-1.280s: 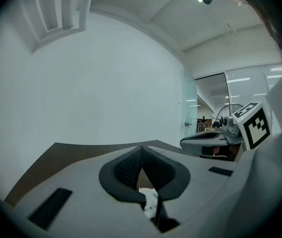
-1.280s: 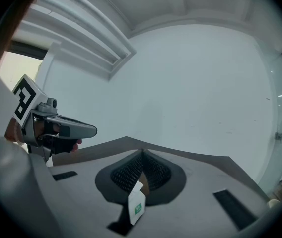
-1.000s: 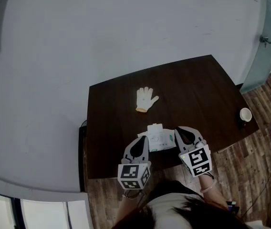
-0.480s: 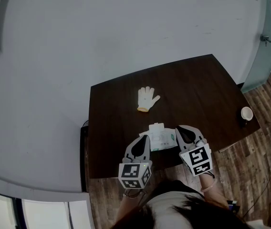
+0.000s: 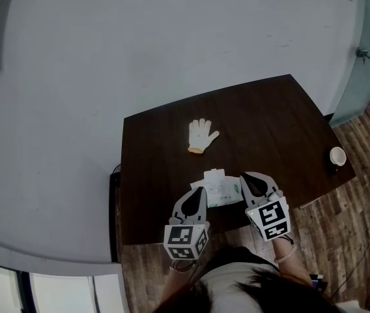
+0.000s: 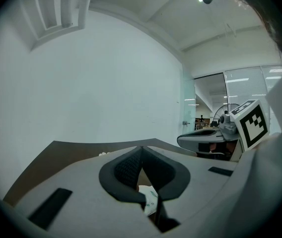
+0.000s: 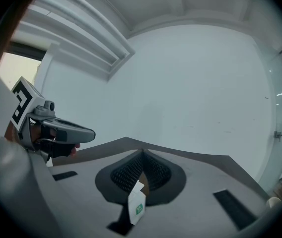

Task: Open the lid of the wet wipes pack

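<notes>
The wet wipes pack [image 5: 221,190], white with pale green print, lies on the dark table [image 5: 270,116] near its front edge. A small white flap [image 5: 213,173] shows at the pack's far side. My left gripper [image 5: 200,192] is at the pack's left end, and in the left gripper view [image 6: 142,148] its jaws are closed with the pack's edge [image 6: 151,201] between them. My right gripper [image 5: 243,178] is at the right end. In the right gripper view [image 7: 143,153] its jaws are pressed together on a white corner of the pack with a green label [image 7: 136,205].
A white work glove [image 5: 201,135] lies further back on the table. A white cup [image 5: 337,156] stands at the table's right edge. A grey wall runs behind the table, with wood floor to the right and front.
</notes>
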`<act>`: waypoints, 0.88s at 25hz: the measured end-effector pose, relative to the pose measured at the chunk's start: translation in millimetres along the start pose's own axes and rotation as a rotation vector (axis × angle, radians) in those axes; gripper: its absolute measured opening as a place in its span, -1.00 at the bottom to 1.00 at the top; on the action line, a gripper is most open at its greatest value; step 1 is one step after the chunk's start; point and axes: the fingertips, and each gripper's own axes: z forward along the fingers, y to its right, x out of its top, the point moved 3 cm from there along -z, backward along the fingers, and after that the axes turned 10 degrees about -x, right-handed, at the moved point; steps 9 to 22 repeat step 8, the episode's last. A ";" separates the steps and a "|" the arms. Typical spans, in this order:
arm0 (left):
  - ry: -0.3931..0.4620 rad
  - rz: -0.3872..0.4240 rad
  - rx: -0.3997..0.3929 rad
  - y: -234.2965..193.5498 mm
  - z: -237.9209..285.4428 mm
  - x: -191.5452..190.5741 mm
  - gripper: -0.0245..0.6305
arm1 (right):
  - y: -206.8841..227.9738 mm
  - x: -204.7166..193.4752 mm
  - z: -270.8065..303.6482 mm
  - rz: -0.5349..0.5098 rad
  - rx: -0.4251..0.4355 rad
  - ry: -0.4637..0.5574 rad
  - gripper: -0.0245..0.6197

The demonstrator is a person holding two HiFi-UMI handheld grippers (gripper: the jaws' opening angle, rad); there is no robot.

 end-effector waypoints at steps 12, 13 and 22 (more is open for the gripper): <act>-0.020 0.000 -0.008 -0.6 3.1 -8.2 -0.87 | 0.0 -5.1 1.7 0.001 -0.003 -0.015 -0.90; -0.020 0.000 -0.008 -0.6 3.1 -8.2 -0.87 | 0.0 -5.1 1.7 0.001 -0.003 -0.015 -0.90; -0.020 0.000 -0.008 -0.6 3.1 -8.2 -0.87 | 0.0 -5.1 1.7 0.001 -0.003 -0.015 -0.90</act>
